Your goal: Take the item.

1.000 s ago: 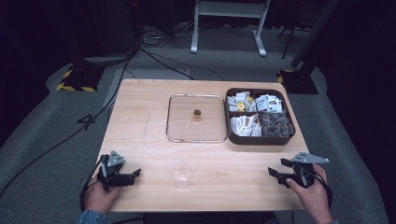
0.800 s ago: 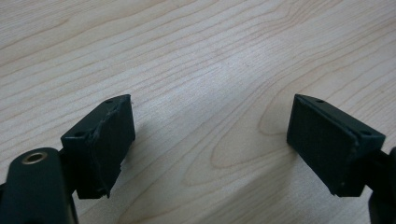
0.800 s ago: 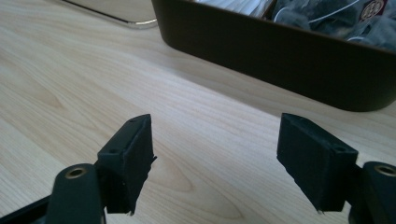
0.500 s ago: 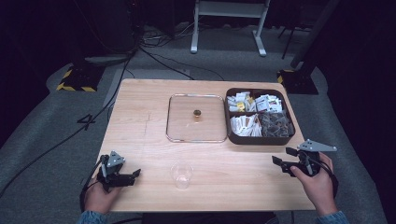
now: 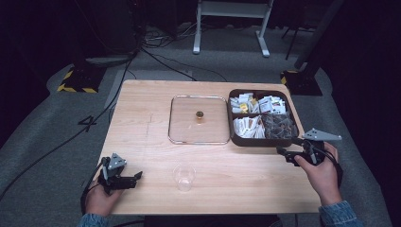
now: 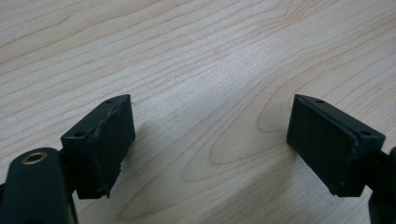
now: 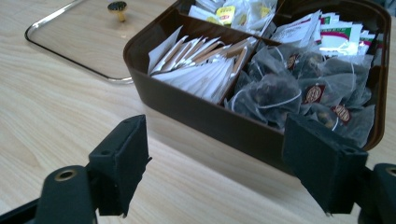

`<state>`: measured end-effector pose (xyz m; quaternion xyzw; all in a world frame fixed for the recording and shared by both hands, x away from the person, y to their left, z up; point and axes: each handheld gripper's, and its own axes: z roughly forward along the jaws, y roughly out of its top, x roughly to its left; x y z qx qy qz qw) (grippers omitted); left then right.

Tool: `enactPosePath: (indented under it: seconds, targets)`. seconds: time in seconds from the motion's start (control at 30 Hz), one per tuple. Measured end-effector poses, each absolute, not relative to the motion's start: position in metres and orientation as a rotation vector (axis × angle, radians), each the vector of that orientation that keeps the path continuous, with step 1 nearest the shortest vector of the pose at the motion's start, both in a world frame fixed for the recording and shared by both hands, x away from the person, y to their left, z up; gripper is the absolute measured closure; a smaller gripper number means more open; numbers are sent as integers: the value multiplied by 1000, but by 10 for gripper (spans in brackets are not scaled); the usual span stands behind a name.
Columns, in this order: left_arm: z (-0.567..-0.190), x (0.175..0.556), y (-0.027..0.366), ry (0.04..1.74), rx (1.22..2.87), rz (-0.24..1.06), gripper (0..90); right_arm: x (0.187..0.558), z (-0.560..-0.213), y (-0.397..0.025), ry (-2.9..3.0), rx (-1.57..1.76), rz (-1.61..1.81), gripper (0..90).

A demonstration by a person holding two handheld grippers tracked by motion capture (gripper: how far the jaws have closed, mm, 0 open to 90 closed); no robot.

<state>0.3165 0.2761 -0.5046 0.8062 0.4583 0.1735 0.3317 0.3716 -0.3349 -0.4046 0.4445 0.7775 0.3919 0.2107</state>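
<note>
Box beside right gripper (agape).

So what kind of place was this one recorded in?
Probably a lab or studio recording bay, not a home: the wooden table sits in a dark room on grey carpet, with loose cables, a hazard-striped base and a white stand behind it.

The wooden table carries a clear lid mid-far, a brown box right, a cup near.
</note>
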Motion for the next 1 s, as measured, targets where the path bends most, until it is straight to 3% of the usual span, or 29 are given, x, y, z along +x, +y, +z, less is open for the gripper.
enactPosePath:
  seconds: [0.5,0.73,1.0]
  targets:
    - [-505,316,276,1196,2109,454,155,419,-411,-328,2128,1198,1023,208]
    - [-505,317,276,1196,2108,453,156,441,-421,-331,2115,1232,982,242]
    - [-505,317,276,1196,2109,453,156,457,-434,-335,2121,1286,959,355]
